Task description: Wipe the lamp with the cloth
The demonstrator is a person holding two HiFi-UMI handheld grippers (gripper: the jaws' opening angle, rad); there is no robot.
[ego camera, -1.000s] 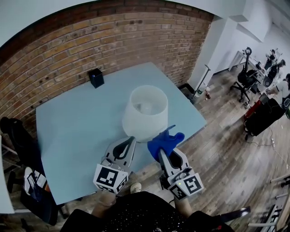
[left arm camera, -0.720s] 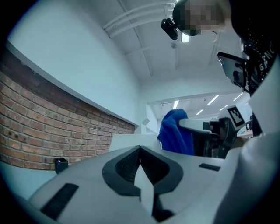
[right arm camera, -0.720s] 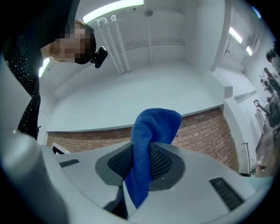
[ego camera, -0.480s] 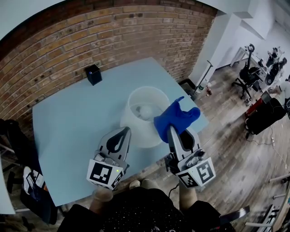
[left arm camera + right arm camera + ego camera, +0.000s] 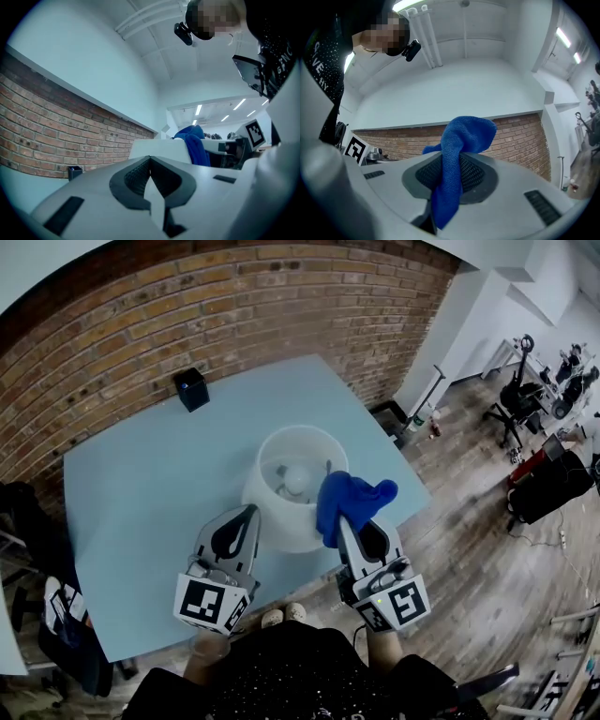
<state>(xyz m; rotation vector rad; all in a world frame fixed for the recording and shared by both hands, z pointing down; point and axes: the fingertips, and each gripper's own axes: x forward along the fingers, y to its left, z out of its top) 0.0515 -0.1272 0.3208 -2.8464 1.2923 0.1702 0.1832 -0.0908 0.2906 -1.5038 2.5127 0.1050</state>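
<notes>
Your right gripper (image 5: pixel 348 519): clamped on the blue microfibre cloth (image 5: pixel 351 495), at the white drum-shaded lamp (image 5: pixel 277 514)'s rim.
Your left gripper (image 5: pixel 247 513): jaws together, empty, beside the lamp.

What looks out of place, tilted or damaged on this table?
Nothing stands out. The lamp stands upright on the table, and its shade looks intact. The right gripper holds the blue cloth at the shade's rim.

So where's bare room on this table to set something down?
Bare table left of the lamp, between the black box and the near edge, and the far right corner behind the lamp. Crowded at the lamp's near side: left gripper, right gripper, cloth.
</notes>
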